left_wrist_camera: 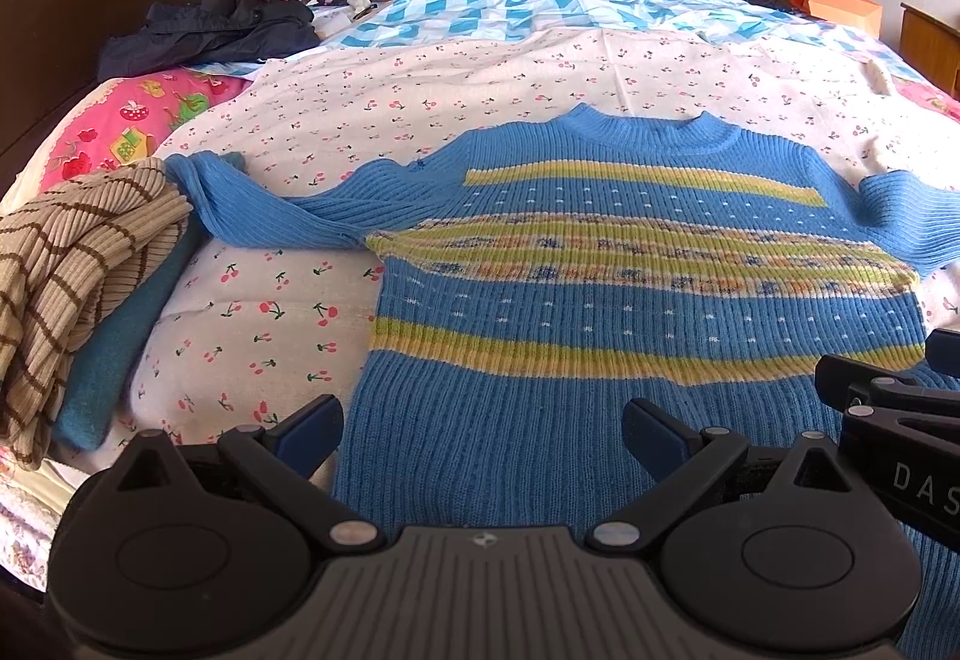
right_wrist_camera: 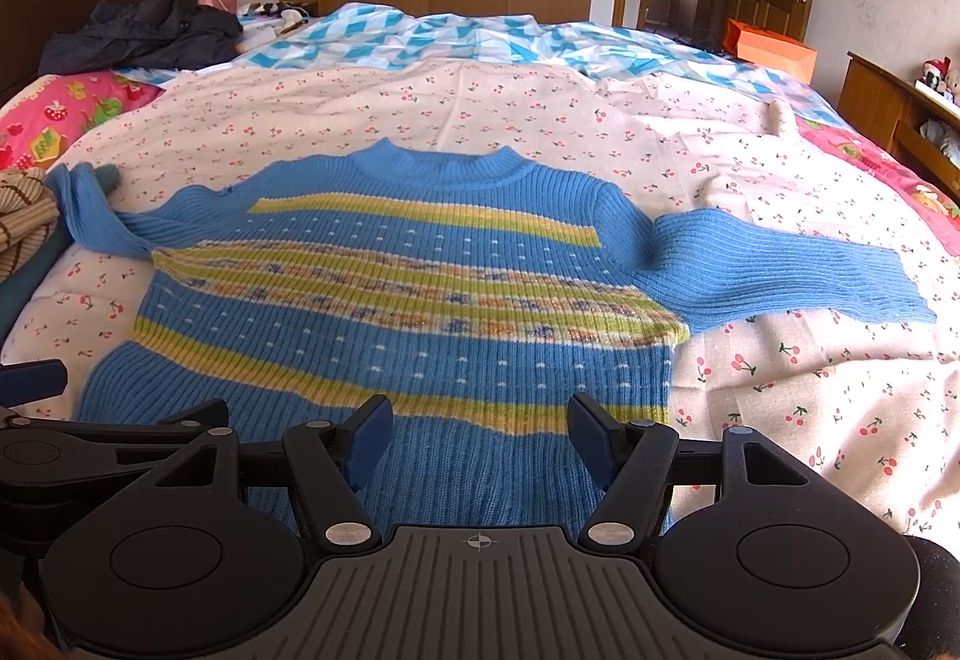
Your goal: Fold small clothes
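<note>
A small blue knitted sweater (left_wrist_camera: 630, 264) is lying face up on the cherry-print bedcover (left_wrist_camera: 420, 84), its collar pointing toward the far side of the bed and its hem lying nearest the two grippers. Yellow-green bands and a strip of mixed colours are running across its chest. In the right wrist view its one sleeve (right_wrist_camera: 780, 270) is stretching out flat to the right, while the other sleeve (right_wrist_camera: 90, 216) is bending away to the left, its cuff reaching the pile of other clothes. That pile, a tan striped knit (left_wrist_camera: 78, 252) lying on top of a teal garment (left_wrist_camera: 120, 348), is sitting at the left edge of the bedcover, touching the sweater's left cuff. The left gripper (left_wrist_camera: 483, 429) is hovering over the hem near its left corner with its jaws standing wide apart, and nothing is sitting between its blue pads. The right gripper (right_wrist_camera: 480, 429) is hovering beside it over the hem toward the right corner, its jaws also spread and holding nothing. The two grippers are sitting close together, each showing at the edge of the other's view. A dark jacket (right_wrist_camera: 144, 36) is lying crumpled by the headboard, well apart from the sweater. An orange box (right_wrist_camera: 774, 48) is sitting closed beyond the far right of the bed, so I cannot tell what it is holding.
</note>
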### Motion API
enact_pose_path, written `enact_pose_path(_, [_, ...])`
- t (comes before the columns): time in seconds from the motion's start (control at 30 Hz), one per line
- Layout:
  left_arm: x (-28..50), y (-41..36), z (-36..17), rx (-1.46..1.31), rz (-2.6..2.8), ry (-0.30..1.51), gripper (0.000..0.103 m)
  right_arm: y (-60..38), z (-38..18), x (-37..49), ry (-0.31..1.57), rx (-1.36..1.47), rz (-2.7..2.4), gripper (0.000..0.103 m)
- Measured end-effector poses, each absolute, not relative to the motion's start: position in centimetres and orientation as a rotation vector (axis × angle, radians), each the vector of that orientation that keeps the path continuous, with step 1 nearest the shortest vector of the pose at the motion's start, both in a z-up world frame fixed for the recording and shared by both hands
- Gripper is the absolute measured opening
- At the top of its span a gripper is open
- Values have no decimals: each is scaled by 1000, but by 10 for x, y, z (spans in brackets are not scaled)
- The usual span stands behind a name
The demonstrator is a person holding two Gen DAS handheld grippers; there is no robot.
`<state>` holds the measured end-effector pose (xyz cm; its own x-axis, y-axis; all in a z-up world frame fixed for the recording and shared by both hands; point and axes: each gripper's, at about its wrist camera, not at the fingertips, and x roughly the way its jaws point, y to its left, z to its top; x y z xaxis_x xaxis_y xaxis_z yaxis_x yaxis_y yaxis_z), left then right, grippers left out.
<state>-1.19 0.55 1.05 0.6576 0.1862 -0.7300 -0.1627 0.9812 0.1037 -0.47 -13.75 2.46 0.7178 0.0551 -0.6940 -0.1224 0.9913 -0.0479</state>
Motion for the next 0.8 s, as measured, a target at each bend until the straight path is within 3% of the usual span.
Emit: enact_pose_path(0.8, [-15,-2,14,64,210,808,101,-142,26,-6,750,-77,111,65])
